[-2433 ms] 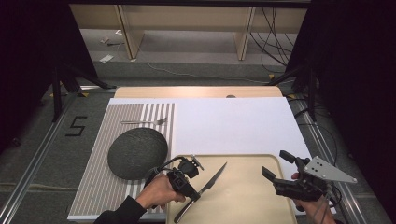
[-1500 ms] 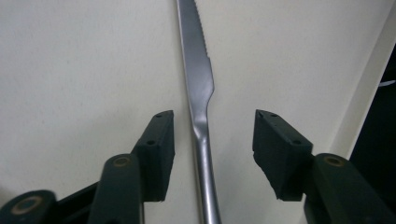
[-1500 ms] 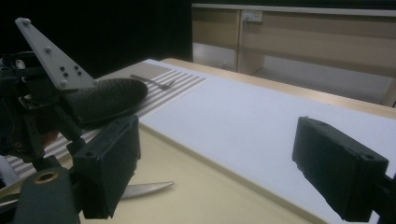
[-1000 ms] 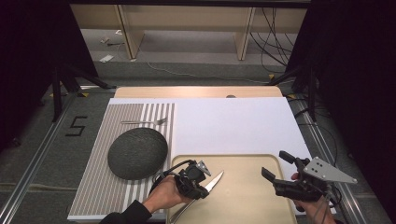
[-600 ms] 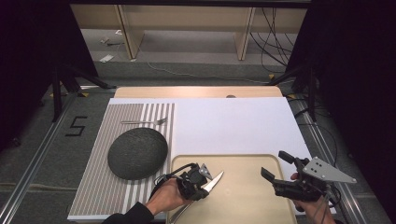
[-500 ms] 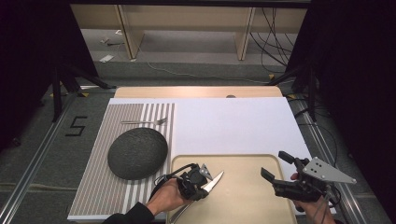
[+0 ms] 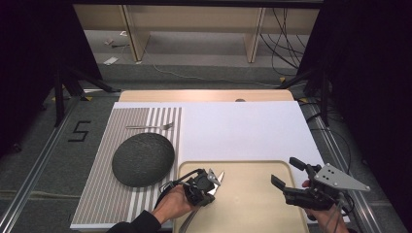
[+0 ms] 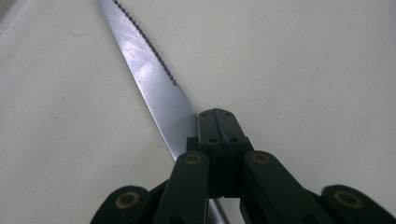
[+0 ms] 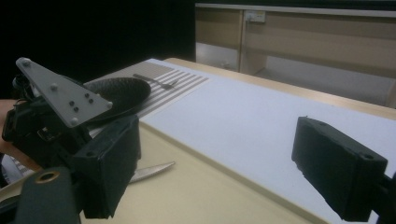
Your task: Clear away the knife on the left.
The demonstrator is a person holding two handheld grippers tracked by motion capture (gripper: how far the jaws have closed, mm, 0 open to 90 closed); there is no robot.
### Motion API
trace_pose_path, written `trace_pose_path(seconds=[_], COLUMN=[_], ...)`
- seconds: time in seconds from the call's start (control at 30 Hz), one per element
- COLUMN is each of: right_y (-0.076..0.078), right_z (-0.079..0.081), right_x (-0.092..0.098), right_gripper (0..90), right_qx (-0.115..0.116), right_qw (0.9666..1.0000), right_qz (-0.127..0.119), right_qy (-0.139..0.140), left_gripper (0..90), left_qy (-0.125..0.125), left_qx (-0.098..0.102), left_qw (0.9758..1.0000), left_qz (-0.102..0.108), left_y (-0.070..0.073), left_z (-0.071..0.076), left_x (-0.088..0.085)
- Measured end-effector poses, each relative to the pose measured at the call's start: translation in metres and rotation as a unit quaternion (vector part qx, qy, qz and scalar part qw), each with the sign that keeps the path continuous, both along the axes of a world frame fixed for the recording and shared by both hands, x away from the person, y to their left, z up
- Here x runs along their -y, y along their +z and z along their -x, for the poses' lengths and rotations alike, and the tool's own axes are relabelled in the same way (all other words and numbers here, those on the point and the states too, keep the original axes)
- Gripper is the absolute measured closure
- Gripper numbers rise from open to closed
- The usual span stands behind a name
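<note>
Underfoot, grey floor taped with a "5" [image 7: 78, 131]; dark drapes either side, pale shelving behind. Worktop [image 7: 243, 131] white, striped mat [image 7: 104, 194] at left, beige tray [image 7: 252, 194] near. One knife [image 8: 147, 77] flat on tray, clamped in left gripper [image 7: 210, 180]. Right gripper [image 7: 287, 173] gaping wide, empty. One bowl [image 7: 143, 158], one fork [image 7: 149, 127].

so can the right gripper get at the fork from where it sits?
Probably yes. The right gripper hovers open over the tray's right end; the fork lies far across on the striped mat, past the dark bowl. Bare white board between leaves a diagonal path.
</note>
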State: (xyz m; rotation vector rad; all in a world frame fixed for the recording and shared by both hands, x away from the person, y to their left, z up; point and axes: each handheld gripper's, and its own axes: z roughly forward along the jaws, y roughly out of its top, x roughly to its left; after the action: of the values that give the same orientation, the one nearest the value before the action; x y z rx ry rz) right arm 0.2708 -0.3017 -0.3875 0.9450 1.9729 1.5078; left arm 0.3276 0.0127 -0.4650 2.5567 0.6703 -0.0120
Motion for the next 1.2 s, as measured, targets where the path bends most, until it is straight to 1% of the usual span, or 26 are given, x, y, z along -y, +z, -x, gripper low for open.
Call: trace_pose_path(seconds=[0.13, 0.27, 0.43, 0.5, 0.57, 0.67, 0.77, 0.87, 0.93, 0.97, 1.2], right_y=[0.000, 0.000, 0.001, 0.000, 0.000, 0.000, 0.001, 0.000, 0.000, 0.001, 0.001], right_z=[0.000, 0.000, 0.000, 0.000, 0.001, 0.000, 0.000, 0.000, 0.001, 0.001, 0.000], right_x=[0.000, 0.000, 0.001, 0.000, 0.000, 0.000, 0.001, 0.001, 0.001, 0.001, 0.001], right_gripper=[16.4, 16.5, 16.5, 16.5, 16.5, 16.5, 16.6, 16.6, 16.6, 16.6, 16.6], right_qx=[0.001, 0.001, 0.001, 0.001, 0.001, 0.001, 0.001, 0.001, 0.001, 0.002, 0.001], right_qw=[1.0000, 1.0000, 1.0000, 1.0000, 1.0000, 1.0000, 1.0000, 1.0000, 1.0000, 1.0000, 1.0000], right_qz=[-0.001, -0.002, -0.004, -0.002, -0.002, -0.002, -0.003, -0.002, -0.002, -0.003, -0.003], right_qy=[0.000, -0.001, -0.001, -0.001, -0.001, -0.001, -0.002, -0.002, -0.002, -0.001, -0.002], left_gripper=[89.9, 89.9, 89.9, 89.9, 89.9, 89.9, 89.9, 89.9, 89.9, 89.9, 89.9], left_qy=[0.001, 0.003, 0.012, 0.012, 0.016, 0.018, 0.027, 0.033, 0.036, 0.039, 0.047], left_qx=[-0.004, -0.012, -0.007, -0.006, -0.007, -0.008, -0.014, -0.020, -0.020, -0.023, -0.029], left_qw=[1.0000, 0.9998, 0.9997, 0.9996, 0.9994, 0.9992, 0.9989, 0.9983, 0.9982, 0.9978, 0.9972], left_qz=[-0.003, -0.012, -0.022, -0.026, -0.031, -0.034, -0.036, -0.043, -0.044, -0.049, -0.051], left_y=[0.000, 0.002, 0.002, 0.003, 0.003, 0.003, 0.004, 0.004, 0.004, 0.005, 0.005], left_z=[-0.001, -0.001, -0.002, -0.002, -0.003, -0.004, -0.006, -0.006, -0.006, -0.006, -0.007], left_x=[-0.002, -0.007, -0.014, -0.016, -0.019, -0.022, -0.026, -0.031, -0.033, -0.036, -0.043])
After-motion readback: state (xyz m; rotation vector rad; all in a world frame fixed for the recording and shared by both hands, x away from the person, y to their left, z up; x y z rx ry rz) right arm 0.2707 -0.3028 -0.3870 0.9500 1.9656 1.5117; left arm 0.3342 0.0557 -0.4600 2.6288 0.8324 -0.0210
